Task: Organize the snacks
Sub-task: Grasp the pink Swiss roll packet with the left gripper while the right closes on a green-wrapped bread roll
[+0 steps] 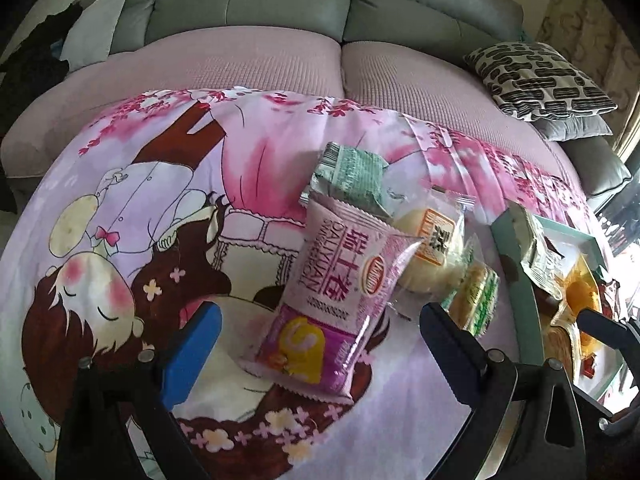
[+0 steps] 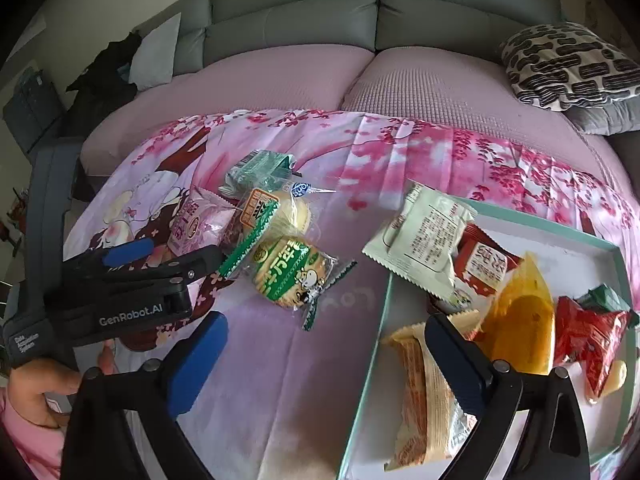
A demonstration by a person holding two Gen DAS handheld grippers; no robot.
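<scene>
The far end of the pink swiss-roll packet [image 1: 340, 300] lies over a green-printed packet [image 1: 352, 176], so much of that one is hidden, and the wrapped pale bun [image 1: 430, 256] beside it is partly covered too. In the right wrist view the near edge of the tray [image 2: 500, 208] runs out of the picture, and the right gripper's right finger crosses the beige striped packet [image 2: 420, 392]. The print on most wrappers is too small to read.

Everything rests on a pink cartoon-printed cloth [image 1: 120, 208] spread over a pink-covered sofa seat [image 1: 248, 64] with grey back cushions [image 1: 256, 4]. A black-and-white patterned pillow [image 1: 540, 80] sits at the far right.

The tray, white with a teal rim, lies at the right on the cloth. In it are the beige striped packet, an orange packet [image 2: 520, 320], red packets [image 2: 588, 340] and a small red sachet [image 2: 486, 264]; a white packet [image 2: 424, 236] hangs over its far left rim. Left of the tray, still on the cloth, lies a green-and-yellow cracker packet [image 2: 292, 276] near the bun and the pink packet.

The left gripper [image 1: 320, 344] is spread wide, its fingers either side of the pink swiss-roll packet without closing on it. The right gripper [image 2: 332, 360] is likewise spread and grasps nothing, hovering over the tray's left rim. A hand [image 2: 36, 392] holds the left gripper's handle.
</scene>
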